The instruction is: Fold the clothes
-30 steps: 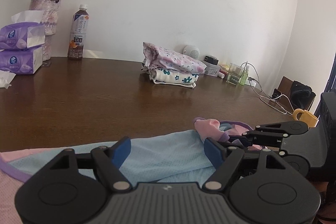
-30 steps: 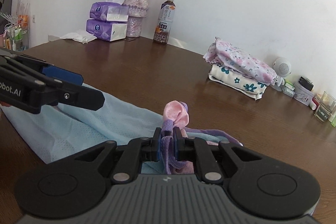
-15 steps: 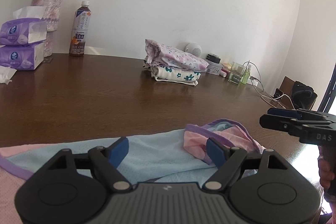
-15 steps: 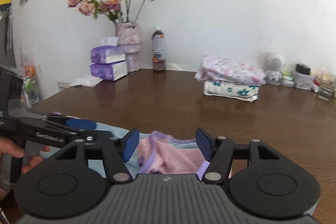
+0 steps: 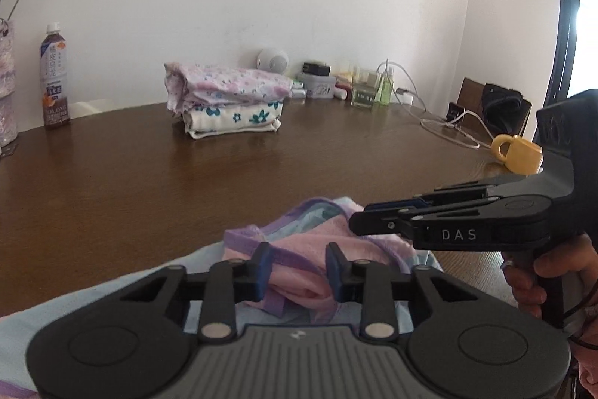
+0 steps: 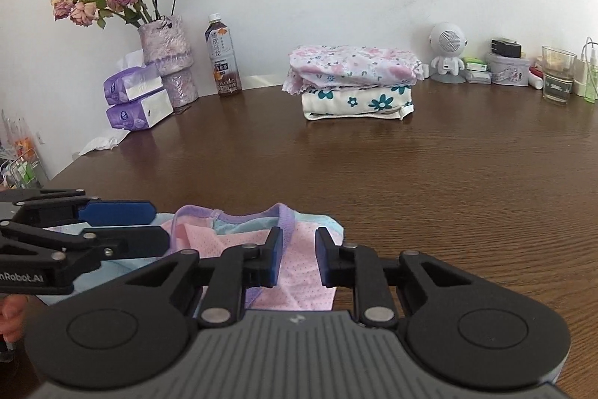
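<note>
A pink and light-blue garment with purple trim (image 5: 299, 249) lies on the near edge of the brown table (image 5: 261, 167); it also shows in the right wrist view (image 6: 299, 249). My left gripper (image 5: 297, 270) is open, its fingers astride a pink fold, not closed on it. My right gripper (image 6: 297, 258) is open over the pink part. The right gripper shows from the side in the left wrist view (image 5: 373, 223), just right of the left one. The left gripper shows in the right wrist view (image 6: 149, 227).
A stack of two folded floral clothes (image 6: 355, 85) sits at mid-table. A vase of roses (image 6: 164, 62), tissue packs (image 6: 138, 103) and a tea bottle (image 6: 222, 62) stand at the back left. A glass (image 6: 557, 73), small boxes, cables and a yellow mug (image 5: 517, 152) are at the right.
The right gripper let go of the bunched purple-pink fabric and opened, then narrowed. The folded pink part now lies flat. Both grippers drew together over it, and the left one narrowed.
</note>
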The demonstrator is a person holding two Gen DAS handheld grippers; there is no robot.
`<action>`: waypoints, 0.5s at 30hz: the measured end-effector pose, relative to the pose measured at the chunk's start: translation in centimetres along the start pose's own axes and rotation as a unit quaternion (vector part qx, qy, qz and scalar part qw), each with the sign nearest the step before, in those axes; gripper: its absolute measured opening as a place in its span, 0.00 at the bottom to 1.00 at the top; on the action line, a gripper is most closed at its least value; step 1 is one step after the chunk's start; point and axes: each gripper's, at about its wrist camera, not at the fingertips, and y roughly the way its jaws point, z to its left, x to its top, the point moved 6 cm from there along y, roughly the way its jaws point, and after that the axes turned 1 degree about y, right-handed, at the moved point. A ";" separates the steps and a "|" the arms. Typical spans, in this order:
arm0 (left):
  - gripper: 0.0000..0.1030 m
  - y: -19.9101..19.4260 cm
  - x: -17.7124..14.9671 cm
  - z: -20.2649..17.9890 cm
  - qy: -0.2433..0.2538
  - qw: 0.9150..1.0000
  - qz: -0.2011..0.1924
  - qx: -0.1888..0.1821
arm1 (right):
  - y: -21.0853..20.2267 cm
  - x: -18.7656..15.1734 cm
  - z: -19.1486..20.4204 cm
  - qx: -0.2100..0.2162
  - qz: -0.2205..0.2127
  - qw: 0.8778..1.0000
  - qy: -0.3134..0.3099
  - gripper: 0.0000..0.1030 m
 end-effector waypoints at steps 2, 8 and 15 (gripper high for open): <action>0.12 0.4 -0.3 -0.1 0.002 1.000 0.008 -0.002 | 0.5 -0.4 0.4 0.007 0.009 1.000 -0.006 0.19; 0.14 1.8 -1.2 -0.5 0.008 0.999 0.034 -0.007 | 1.4 -1.2 1.0 0.015 0.031 0.999 -0.019 0.19; 0.21 0.6 -0.4 -0.9 0.004 1.000 0.003 -0.012 | -0.3 -0.6 1.1 0.016 0.011 1.000 -0.014 0.19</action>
